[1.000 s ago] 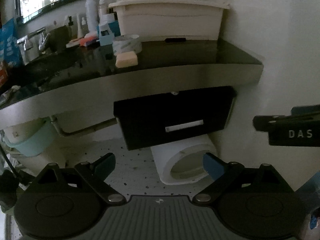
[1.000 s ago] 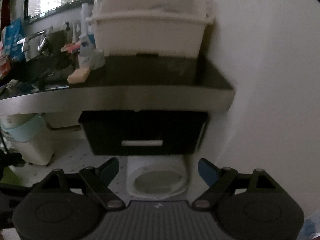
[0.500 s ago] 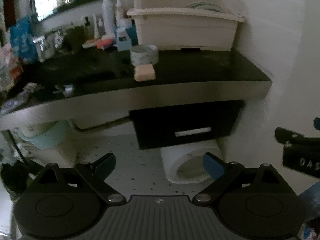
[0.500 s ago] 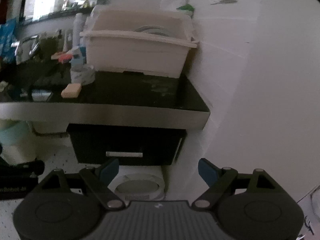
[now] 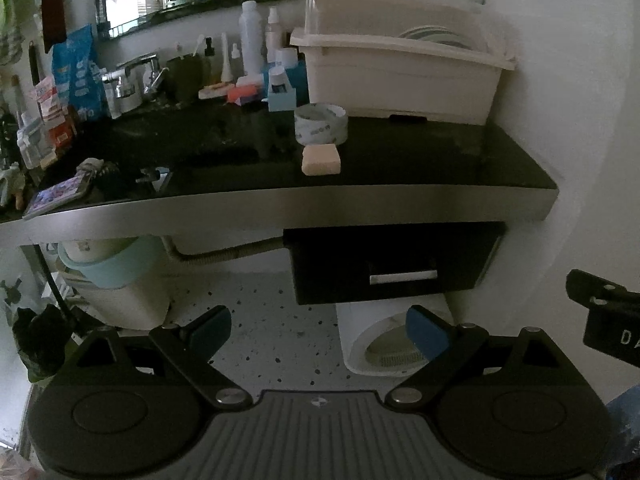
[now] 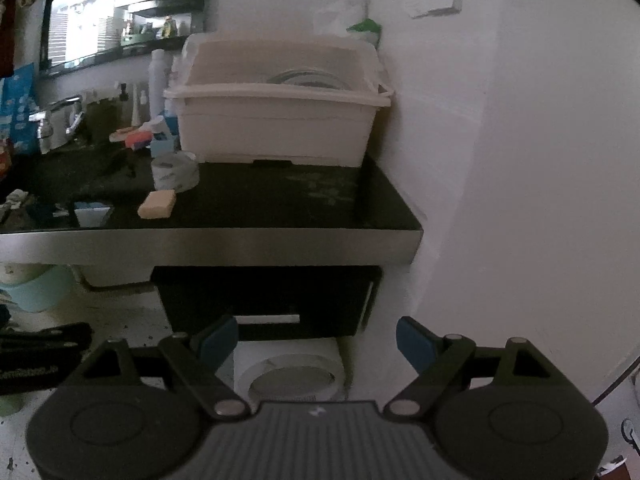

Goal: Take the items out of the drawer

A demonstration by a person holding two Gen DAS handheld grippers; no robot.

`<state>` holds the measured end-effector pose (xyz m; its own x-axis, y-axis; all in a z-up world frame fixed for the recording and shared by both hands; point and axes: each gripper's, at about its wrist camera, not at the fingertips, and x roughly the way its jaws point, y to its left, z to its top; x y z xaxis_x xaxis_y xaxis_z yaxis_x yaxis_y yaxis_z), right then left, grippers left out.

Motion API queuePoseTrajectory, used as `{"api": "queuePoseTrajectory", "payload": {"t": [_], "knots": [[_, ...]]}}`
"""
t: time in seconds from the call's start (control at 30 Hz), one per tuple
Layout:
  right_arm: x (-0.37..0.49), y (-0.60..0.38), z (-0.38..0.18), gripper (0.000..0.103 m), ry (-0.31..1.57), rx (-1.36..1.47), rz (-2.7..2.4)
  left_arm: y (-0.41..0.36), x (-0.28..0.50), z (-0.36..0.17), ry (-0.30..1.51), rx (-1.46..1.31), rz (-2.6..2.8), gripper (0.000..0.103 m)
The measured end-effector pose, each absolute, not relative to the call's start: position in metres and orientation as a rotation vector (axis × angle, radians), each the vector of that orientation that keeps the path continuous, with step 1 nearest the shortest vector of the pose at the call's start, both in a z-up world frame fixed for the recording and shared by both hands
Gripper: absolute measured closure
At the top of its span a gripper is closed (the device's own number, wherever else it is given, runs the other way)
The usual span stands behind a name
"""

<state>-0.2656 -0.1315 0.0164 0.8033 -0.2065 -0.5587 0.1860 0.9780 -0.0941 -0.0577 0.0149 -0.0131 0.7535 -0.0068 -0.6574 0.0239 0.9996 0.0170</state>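
Left wrist, closed drawer (image 5: 394,262) beyond spread fingers (image 5: 426,334), untouched

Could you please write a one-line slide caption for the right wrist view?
Open, empty right tool faces the shut black drawer under the dark counter.

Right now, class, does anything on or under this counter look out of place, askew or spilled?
Nothing stands out. The drawer under the counter is shut and sits square. The soap bar and tape roll lie flat beside the dish rack; no spill shows.
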Motion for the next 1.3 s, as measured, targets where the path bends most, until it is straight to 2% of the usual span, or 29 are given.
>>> {"api": "queuePoseTrajectory", "payload": {"t": [0.27, 1.3], "knots": [[-0.277, -0.118, 0.017, 0.017, 0.581, -0.083, -0.217, 0.014, -0.063, -0.009, 0.701, 0.025, -0.019, 0.008], [-0.277, -0.118, 0.023, 0.017, 0.583, 0.007, -0.152, 0.009, -0.066, -0.003, 0.672, 0.048, -0.019, 0.008]]}}
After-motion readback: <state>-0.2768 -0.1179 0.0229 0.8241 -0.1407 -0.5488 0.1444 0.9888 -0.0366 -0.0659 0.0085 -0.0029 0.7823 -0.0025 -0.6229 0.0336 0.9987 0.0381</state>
